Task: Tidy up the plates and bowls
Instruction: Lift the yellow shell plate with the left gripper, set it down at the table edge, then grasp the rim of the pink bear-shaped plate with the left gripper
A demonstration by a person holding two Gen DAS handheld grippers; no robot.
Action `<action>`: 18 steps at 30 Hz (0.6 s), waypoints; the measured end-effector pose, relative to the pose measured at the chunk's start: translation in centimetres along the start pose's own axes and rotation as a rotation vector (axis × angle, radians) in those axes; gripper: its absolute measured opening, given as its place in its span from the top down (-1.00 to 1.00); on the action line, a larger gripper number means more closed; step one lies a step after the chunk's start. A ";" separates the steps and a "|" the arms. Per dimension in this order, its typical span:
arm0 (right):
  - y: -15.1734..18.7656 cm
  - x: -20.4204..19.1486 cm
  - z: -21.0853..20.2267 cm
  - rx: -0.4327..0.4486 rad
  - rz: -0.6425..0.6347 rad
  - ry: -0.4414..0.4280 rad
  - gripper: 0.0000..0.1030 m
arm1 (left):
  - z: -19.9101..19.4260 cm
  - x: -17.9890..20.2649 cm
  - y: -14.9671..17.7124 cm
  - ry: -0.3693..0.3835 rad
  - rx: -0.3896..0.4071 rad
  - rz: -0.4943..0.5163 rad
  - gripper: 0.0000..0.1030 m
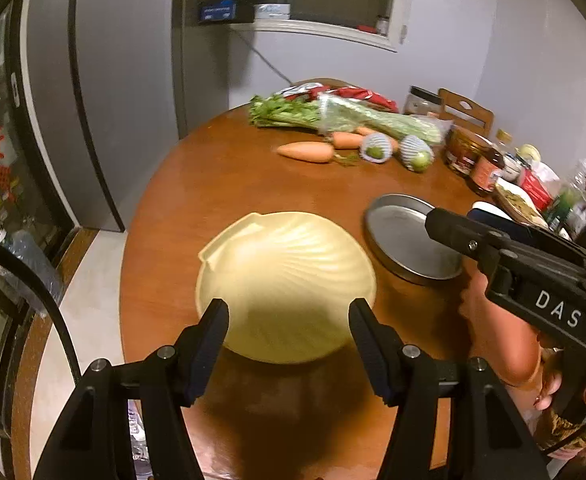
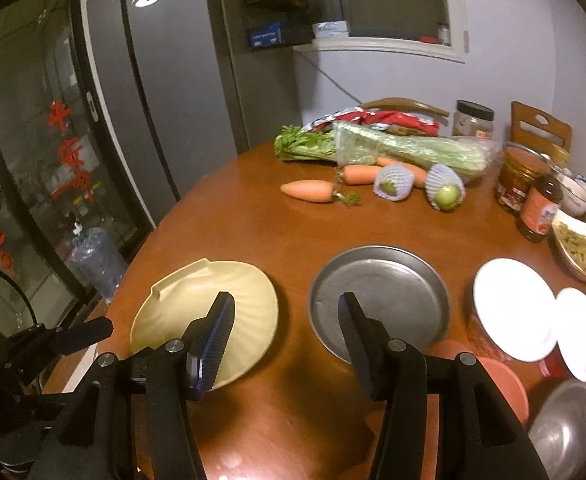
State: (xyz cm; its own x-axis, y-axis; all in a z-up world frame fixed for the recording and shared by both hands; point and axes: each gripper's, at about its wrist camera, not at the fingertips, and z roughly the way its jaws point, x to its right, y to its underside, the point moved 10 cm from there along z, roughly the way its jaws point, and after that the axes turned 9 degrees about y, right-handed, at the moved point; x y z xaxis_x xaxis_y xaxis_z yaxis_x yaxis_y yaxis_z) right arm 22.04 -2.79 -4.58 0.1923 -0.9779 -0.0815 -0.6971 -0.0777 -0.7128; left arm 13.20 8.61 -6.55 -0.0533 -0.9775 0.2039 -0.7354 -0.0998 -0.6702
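A cream shell-shaped plate lies on the round wooden table; it also shows in the right wrist view. My left gripper is open, its fingers either side of the plate's near edge, holding nothing. A grey metal plate sits to the right of it, also in the left wrist view. My right gripper is open and empty, hovering between the two plates. Two white-lined red bowls, a pink bowl and a steel bowl sit at the right.
Carrots, celery, two net-wrapped fruits, jars and snack bags crowd the table's far and right side. A chair stands behind. A fridge and glass door are to the left.
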 end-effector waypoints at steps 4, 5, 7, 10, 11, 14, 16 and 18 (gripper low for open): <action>0.8 2.0 -2.0 0.020 0.029 0.018 -0.08 | -0.5 2.2 0.4 0.020 0.003 0.031 -0.25; 1.0 2.4 -2.5 0.023 0.036 0.021 -0.08 | -0.5 2.8 0.4 0.026 0.002 0.038 -0.25; 1.8 3.8 -3.7 0.035 0.060 0.041 -0.08 | -0.6 4.0 0.7 0.036 0.002 0.058 -0.25; 3.0 5.8 -5.3 0.046 0.086 0.076 -0.09 | -0.6 6.0 1.1 0.060 -0.002 0.083 -0.26; 3.5 6.6 -5.9 0.046 0.098 0.085 -0.09 | -0.4 6.5 1.2 0.068 -0.004 0.089 -0.26; 4.9 8.3 -7.7 0.056 0.108 0.120 -0.09 | -0.1 8.6 1.7 0.099 -0.014 0.110 -0.26; 5.7 9.3 -8.7 0.058 0.120 0.133 -0.09 | 0.0 9.8 2.2 0.111 -0.025 0.124 -0.26; 6.4 10.0 -9.3 0.057 0.133 0.139 -0.10 | -0.1 10.7 2.5 0.114 -0.026 0.143 -0.26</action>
State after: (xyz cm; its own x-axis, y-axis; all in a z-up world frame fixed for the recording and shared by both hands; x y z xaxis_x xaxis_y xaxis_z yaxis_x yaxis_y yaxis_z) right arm 13.07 -14.91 -3.46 0.0009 -0.9965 -0.0834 -0.6687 0.0614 -0.7410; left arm 10.75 -2.13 -5.98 -0.2335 -0.9540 0.1880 -0.7323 0.0453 -0.6795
